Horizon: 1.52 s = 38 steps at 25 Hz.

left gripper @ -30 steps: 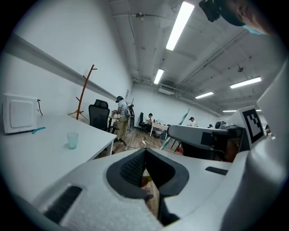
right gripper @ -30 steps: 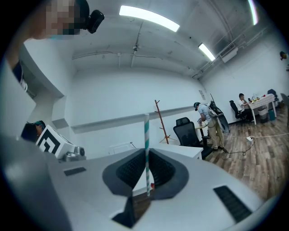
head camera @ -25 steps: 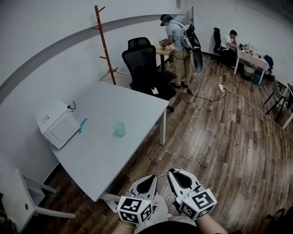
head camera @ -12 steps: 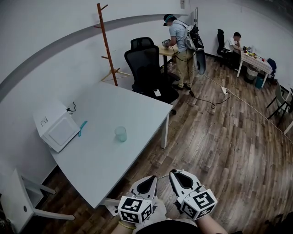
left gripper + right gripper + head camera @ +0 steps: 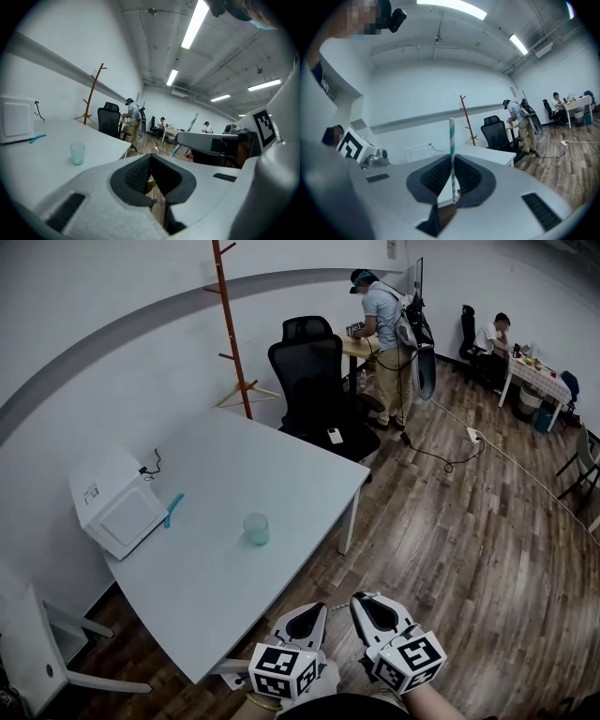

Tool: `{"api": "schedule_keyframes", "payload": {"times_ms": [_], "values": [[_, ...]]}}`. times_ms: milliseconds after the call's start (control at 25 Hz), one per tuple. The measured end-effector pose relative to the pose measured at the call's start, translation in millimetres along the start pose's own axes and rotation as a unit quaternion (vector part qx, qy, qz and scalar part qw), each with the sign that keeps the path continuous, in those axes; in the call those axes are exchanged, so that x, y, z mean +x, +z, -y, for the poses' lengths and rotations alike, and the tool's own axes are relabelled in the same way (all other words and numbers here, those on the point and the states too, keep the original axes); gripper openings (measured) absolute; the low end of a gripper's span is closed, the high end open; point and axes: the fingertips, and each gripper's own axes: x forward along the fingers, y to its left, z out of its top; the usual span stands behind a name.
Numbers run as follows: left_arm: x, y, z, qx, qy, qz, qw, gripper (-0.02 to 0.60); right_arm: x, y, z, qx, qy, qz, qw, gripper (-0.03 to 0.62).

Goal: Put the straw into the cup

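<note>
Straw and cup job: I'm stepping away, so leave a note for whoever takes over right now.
Right tool: shut on the striped straw, which stands upright.
Left tool: shut, nothing in it.
Cup: upright on the white table, no straw in it. Both tools are short of the table, over the floor.
Done: straw in hand.
Left: close in, lower the straw into the cup, release.

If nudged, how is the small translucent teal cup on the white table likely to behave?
The translucent teal cup looks empty and thin-walled, so probably light and easily tipped. Standing alone on the smooth white table, it may slide.
</note>
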Motion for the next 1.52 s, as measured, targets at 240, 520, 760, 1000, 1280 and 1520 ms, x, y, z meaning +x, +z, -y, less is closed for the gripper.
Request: {"api": "schedule_keyframes", "payload": {"times_ms": [240, 520, 760, 1000, 1280, 1520], "values": [[21.4, 11.9, -24.7, -0.006, 0.003, 0.001, 1.0000, 0.014, 34.3, 10.3, 7.4, -0.004, 0.010, 0.000, 1.000, 0.041], [36.5, 21.7, -59.0, -0.014, 0.016, -0.005, 0.9998, 0.014, 72.3, 20.8, 10.4, -0.001, 0.024, 0.001, 1.000, 0.041], [42.3, 40.6, -88.0, -0.015, 0.029, 0.001, 0.9995, 0.014, 103.7, 29.0, 8.9, 0.005, 0.036, -0.005, 0.999, 0.041], [47.2, 50.4, -117.2, -0.026, 0.043, 0.006, 0.9987, 0.014, 133.4, 34.1, 5.4, -0.022, 0.049, -0.019, 0.998, 0.041], [53.8, 55.8, -148.2, -0.029, 0.061, 0.011, 0.9976, 0.014, 167.8, 37.8, 2.1, -0.028, 0.071, -0.014, 0.997, 0.041], [53.0, 62.3, -168.4, -0.030, 0.080, 0.017, 0.9962, 0.014, 190.4, 36.9, -1.2, -0.028, 0.090, -0.018, 0.995, 0.041]]}}
